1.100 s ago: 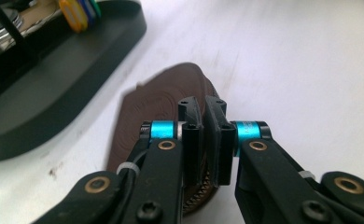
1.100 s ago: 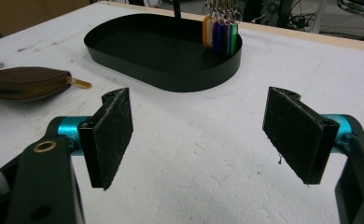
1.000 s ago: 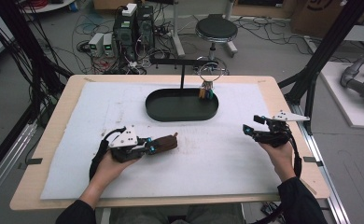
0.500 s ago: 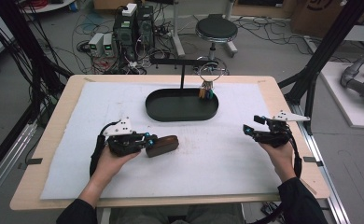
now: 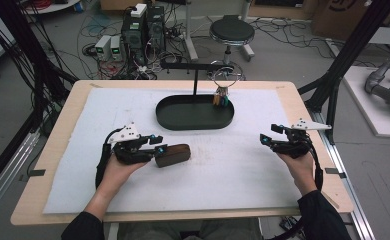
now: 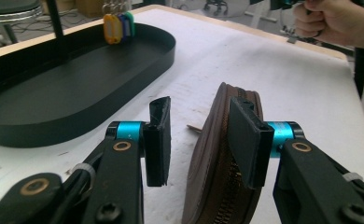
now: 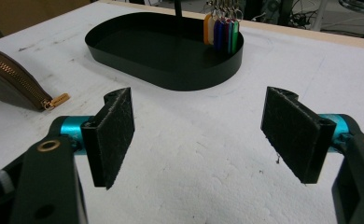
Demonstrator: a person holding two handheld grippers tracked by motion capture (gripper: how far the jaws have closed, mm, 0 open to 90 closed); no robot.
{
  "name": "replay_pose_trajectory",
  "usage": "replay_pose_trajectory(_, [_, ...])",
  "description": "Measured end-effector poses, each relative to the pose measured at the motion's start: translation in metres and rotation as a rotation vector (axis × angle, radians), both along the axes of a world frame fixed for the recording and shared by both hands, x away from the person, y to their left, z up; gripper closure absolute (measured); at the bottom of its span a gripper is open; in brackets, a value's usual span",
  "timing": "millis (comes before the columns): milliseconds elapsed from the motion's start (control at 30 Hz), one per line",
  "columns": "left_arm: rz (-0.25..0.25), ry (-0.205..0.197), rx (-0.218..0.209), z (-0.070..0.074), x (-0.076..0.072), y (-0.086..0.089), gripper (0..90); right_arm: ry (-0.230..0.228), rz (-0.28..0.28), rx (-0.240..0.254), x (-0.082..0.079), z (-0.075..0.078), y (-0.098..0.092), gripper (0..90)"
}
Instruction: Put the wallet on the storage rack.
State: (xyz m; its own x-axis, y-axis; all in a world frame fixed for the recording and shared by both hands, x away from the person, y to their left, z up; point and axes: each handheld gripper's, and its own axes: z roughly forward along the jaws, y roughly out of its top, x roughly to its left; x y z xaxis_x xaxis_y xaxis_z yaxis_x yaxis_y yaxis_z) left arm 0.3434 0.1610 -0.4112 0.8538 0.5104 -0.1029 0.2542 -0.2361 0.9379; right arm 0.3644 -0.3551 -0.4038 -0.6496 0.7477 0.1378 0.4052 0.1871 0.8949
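While the left claw (image 6: 199, 140) is opening off the brown zip pouch (image 5: 172, 154), one pad touching, pouch is lying left of table centre, near the black tray (image 5: 193, 120). Looking light, soft-walled; pinching across its flat sides seems best. Right claw (image 7: 208, 135) is hovering wide, empty.

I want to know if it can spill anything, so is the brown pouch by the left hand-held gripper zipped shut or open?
Zipped shut, as far as shows. On the brown pouch the zipper teeth run closed along the visible edge, with the pull at its end in the right gripper view.
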Motion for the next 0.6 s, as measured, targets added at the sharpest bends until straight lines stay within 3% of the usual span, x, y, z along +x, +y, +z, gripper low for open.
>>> replay_pose_trajectory(333, [0.007, -0.009, 0.007, 0.0, 0.0, 0.0, 59.9, -0.046, 0.1, 0.038, -0.001, 0.007, 0.021, 25.9])
replay_pose_trajectory(367, [0.003, -0.009, 0.004, 0.0, 0.0, 0.0, 60.0, -0.045, 0.144, 0.05, 0.002, 0.009, 0.031, 25.9])
replay_pose_trajectory(467, [-0.003, -0.01, 0.006, 0.0, 0.0, 0.0, 60.0, -0.035, 0.19, 0.049, 0.005, 0.01, 0.042, 25.9])
replay_pose_trajectory(500, [-0.006, -0.012, 0.004, 0.0, 0.0, 0.0, 60.0, -0.027, 0.247, 0.033, 0.008, 0.012, 0.057, 25.9])
replay_pose_trajectory(533, [-0.006, -0.012, 0.004, 0.0, 0.0, 0.0, 60.0, -0.027, 0.247, 0.033, 0.008, 0.012, 0.057, 25.9])
replay_pose_trajectory(600, [-0.002, -0.011, 0.0, 0.0, 0.0, 0.0, 60.0, -0.013, 0.332, 0.005, 0.012, 0.011, 0.084, 25.9])
